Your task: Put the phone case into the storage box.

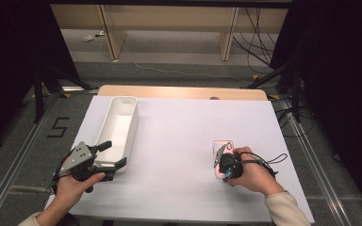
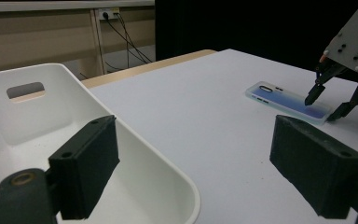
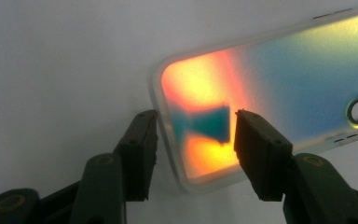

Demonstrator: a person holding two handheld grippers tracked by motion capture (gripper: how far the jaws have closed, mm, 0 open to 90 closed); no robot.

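A translucent phone case (image 1: 224, 144) with an iridescent orange-to-blue back lies flat on the white table, right of centre. My right gripper (image 1: 221, 165) points down at its near end. In the right gripper view the case (image 3: 279, 70) has its short end between the jaws of the right gripper (image 3: 196, 116): one jaw sits just outside the rim, the other over the back. A wide gap is left, so it is open. My left gripper (image 1: 113, 154) hovers open at the near end of a white bin (image 1: 134, 127). Its jaws straddle the bin's corner rim (image 2: 168, 168) without touching it.
The bin is long, has no contents and carries a handle slot (image 2: 25, 89) in its far end. A white sheet (image 1: 184, 127) covers the table, with a wooden strip (image 1: 179, 92) along the far edge. Cables (image 1: 259, 42) and stand legs lie on the floor beyond.
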